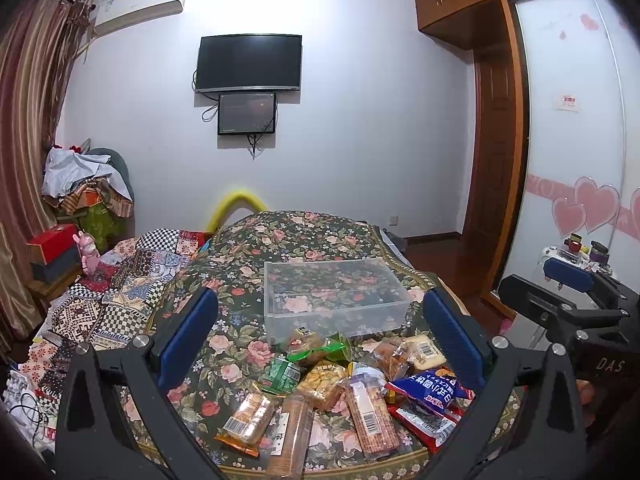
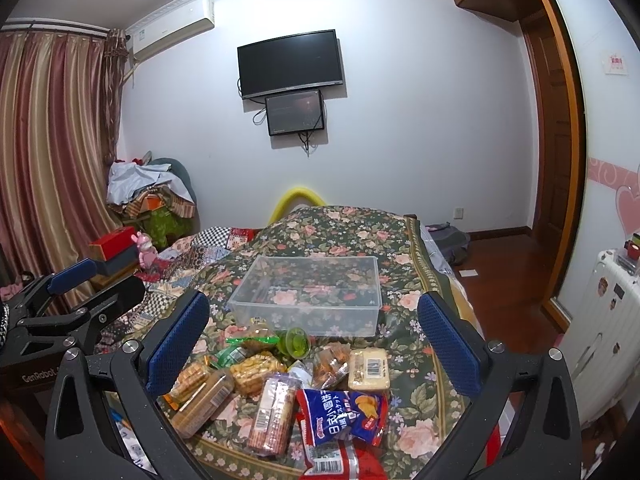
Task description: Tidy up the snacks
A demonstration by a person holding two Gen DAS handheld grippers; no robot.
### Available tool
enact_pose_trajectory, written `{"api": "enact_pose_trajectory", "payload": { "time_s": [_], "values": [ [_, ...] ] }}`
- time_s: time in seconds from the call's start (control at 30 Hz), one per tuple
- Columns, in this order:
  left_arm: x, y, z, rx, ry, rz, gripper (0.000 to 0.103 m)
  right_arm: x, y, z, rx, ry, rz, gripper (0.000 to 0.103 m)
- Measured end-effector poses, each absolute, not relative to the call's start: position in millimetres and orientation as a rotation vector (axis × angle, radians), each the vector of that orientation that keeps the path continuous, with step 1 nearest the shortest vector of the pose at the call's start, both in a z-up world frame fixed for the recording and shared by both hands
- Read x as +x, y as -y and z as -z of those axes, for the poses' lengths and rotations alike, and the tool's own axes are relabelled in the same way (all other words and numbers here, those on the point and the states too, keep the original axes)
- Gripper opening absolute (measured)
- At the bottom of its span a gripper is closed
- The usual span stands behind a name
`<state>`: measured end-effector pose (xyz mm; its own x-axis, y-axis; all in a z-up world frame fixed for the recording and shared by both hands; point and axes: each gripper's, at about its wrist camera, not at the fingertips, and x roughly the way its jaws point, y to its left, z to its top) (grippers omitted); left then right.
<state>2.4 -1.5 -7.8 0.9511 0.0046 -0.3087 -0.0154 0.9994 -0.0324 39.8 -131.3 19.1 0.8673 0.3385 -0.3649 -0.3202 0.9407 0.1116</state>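
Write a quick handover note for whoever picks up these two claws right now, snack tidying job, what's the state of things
Left claw: open, holding nothing, hovering over the snack pile.
Right claw: open, holding nothing, beside the left one over the same pile.
Clear plastic box: on the flowered bedspread just behind the pile, nothing in it.
Snacks: all loose in front of the box, including the blue biscuit bag, a long cracker pack, a pale yellow pack and a green jelly cup.
Done: nothing packed yet.
Left: move every snack into the box; the nearest packs look easiest to start with.
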Motion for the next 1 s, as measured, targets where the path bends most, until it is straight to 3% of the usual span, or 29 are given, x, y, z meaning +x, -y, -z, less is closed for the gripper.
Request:
{"api": "enact_pose_trajectory", "payload": {
  "time_s": [1.0],
  "values": [
    [2.6,4.5,8.9,-0.028,-0.311,-0.005,0.103,42.5,132.1,-17.5,0.054,-0.403,-0.335,0.103]
  ]
}}
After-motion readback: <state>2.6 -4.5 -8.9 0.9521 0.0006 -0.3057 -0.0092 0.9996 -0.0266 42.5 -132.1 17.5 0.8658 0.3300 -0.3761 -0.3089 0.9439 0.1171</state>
